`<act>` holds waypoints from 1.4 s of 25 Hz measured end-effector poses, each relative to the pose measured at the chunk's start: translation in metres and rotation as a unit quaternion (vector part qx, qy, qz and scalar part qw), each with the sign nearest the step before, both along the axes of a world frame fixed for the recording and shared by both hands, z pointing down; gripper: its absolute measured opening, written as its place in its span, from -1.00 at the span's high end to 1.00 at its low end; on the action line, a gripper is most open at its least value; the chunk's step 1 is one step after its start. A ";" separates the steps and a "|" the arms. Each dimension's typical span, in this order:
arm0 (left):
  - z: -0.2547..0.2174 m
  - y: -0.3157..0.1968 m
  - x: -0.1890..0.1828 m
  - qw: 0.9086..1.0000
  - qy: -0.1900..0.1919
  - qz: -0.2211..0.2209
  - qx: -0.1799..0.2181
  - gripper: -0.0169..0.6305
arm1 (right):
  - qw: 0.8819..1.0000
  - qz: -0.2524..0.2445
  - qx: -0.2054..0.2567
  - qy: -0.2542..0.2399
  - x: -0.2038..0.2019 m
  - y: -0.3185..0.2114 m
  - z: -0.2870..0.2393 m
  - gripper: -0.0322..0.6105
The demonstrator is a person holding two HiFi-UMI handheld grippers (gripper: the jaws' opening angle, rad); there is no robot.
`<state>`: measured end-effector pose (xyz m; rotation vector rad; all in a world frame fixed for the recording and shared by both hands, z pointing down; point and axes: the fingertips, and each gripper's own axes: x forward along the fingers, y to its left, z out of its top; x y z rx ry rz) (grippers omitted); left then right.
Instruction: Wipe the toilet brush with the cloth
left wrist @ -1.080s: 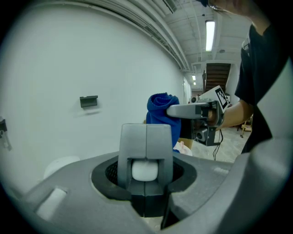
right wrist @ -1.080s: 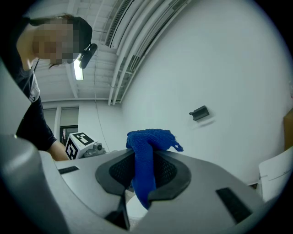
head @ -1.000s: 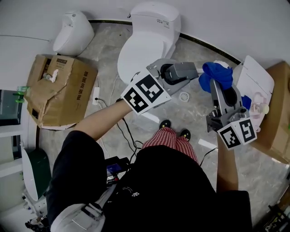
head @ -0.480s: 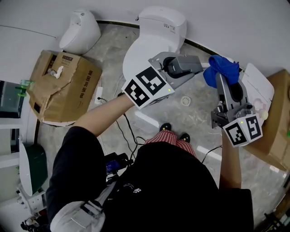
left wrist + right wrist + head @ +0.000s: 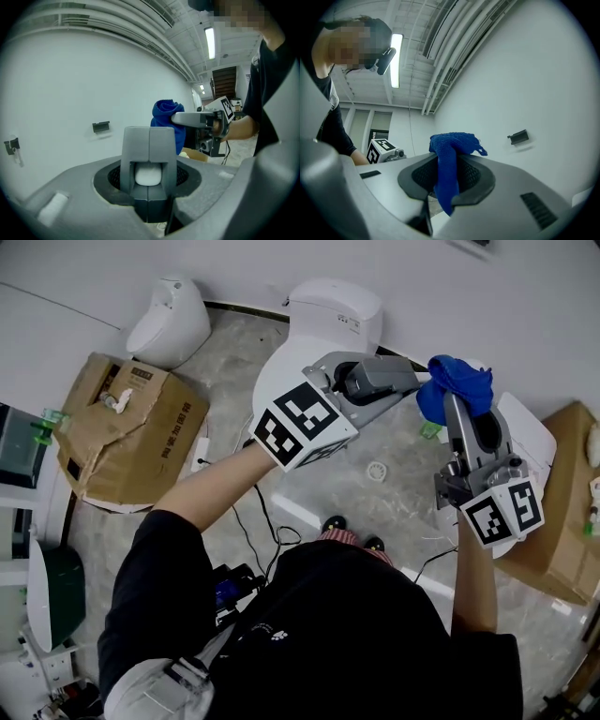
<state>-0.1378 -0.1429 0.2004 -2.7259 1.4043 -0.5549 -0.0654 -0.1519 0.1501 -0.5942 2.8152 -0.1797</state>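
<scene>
My left gripper point(image 5: 411, 381) is shut on a white rounded piece point(image 5: 149, 174), apparently the toilet brush's handle. The rest of the brush is hidden behind the gripper body. My right gripper point(image 5: 456, 401) is shut on a blue cloth point(image 5: 454, 383), which bunches above its jaws and hangs down between them point(image 5: 449, 164). The two grippers point at each other above the floor, with the cloth just beyond the left one's tips. In the left gripper view the cloth point(image 5: 165, 116) and the right gripper point(image 5: 199, 119) are straight ahead. A small green bit point(image 5: 429, 430) shows under the cloth; I cannot tell what it is.
Below stand a white toilet point(image 5: 323, 320), a white urinal point(image 5: 169, 315) and a torn cardboard box point(image 5: 122, 437) to the left. A white lidded unit point(image 5: 527, 432) and another box point(image 5: 562, 512) are at the right. Cables point(image 5: 253, 521) and a drain point(image 5: 377, 471) lie on the floor.
Both grippers have risen together towards the camera, keeping their spacing. The cloth stays in the right jaws and the white piece in the left.
</scene>
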 end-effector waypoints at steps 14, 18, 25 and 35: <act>-0.047 0.017 0.009 0.998 0.040 -0.002 0.056 0.44 | 0.999 -0.021 0.037 0.004 -0.009 0.017 -0.028 0.66; -0.058 0.020 0.014 0.996 0.047 0.006 0.070 0.44 | 0.999 -0.020 0.041 0.005 -0.010 0.013 -0.031 0.66; -0.081 0.028 0.019 0.993 0.080 0.022 0.079 0.44 | 0.999 -0.018 0.042 -0.006 -0.011 0.007 -0.042 0.66; -0.088 0.032 0.022 0.993 0.078 0.019 0.087 0.44 | 0.998 -0.017 0.060 -0.003 -0.010 0.007 -0.047 0.66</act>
